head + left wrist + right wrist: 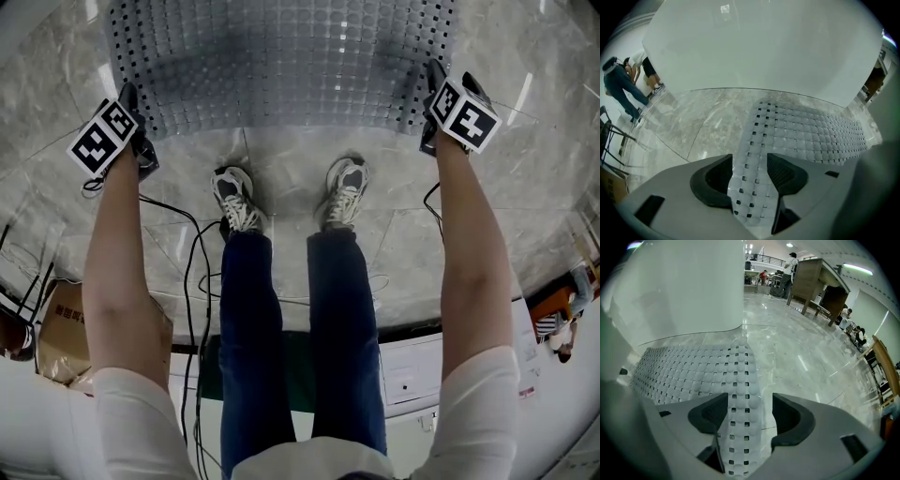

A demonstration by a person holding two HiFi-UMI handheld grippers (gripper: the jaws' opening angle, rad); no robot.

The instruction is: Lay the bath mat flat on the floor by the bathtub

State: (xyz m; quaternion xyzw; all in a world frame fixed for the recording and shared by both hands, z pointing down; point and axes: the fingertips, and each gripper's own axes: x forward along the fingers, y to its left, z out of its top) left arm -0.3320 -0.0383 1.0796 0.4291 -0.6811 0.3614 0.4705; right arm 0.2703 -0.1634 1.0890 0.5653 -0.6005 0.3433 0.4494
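Left gripper and right gripper: my jaws spread, not gripping. Perforated bath mat lies flat on marble floor beside white bathtub.

Two white sneakers are seen side by side. Black cables are trailed just left of the sneakers, a cardboard box is set farther left, and a white cabinet is placed behind them.
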